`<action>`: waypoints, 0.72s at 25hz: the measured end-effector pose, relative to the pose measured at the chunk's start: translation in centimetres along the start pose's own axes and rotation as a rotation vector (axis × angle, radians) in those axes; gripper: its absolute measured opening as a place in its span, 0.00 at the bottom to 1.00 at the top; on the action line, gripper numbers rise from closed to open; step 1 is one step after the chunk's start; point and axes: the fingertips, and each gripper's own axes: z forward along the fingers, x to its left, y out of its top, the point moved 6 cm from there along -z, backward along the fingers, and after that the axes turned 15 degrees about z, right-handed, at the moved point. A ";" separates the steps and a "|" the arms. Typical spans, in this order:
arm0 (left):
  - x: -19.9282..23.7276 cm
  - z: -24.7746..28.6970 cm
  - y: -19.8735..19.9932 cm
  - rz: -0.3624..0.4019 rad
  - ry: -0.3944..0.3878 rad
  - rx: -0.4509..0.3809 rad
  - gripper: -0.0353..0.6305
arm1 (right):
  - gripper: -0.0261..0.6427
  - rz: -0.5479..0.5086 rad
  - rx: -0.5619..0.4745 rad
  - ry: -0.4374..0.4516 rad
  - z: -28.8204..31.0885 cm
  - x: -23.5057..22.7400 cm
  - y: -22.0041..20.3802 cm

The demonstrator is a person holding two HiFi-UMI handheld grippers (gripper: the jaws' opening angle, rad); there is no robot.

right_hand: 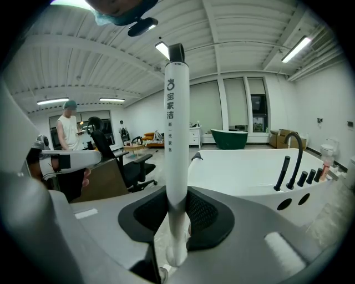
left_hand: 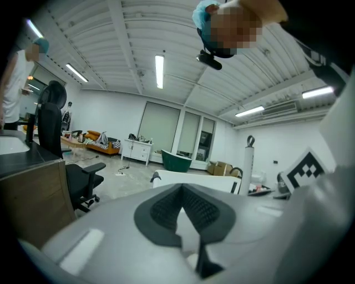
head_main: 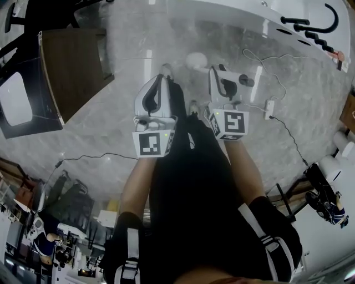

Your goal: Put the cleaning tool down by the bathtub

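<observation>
My right gripper is shut on the cleaning tool, a white stick with a dark cap that stands upright between the pads; its rounded lower end shows just below the jaws. In the head view the right gripper is held over the floor, with the tool across it. The white bathtub lies straight ahead and to the right, a short way off, and fills the head view's top right corner. My left gripper hangs beside the right one, shut and empty.
A wooden desk stands at the left with an office chair next to it. A power strip with cables lies on the marble floor at the right. Black taps rise from the tub's rim. A person stands far left.
</observation>
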 end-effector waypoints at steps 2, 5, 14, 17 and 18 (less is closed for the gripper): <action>0.2 0.5 -0.7 -0.005 0.003 -0.001 0.06 | 0.17 0.001 0.010 -0.006 0.8 -0.3 -0.6; 0.6 1.1 -1.7 -0.008 0.008 0.000 0.06 | 0.17 0.003 0.023 -0.009 1.9 -0.4 -1.7; 1.3 3.5 -4.8 -0.026 0.003 0.022 0.06 | 0.17 0.002 0.060 -0.018 5.3 -1.4 -4.6; 1.6 4.1 -6.1 -0.030 0.006 0.029 0.06 | 0.17 0.002 0.067 -0.023 6.6 -1.6 -5.6; 1.7 4.2 -6.4 -0.026 0.007 0.030 0.06 | 0.17 0.001 0.070 -0.026 7.0 -1.7 -6.0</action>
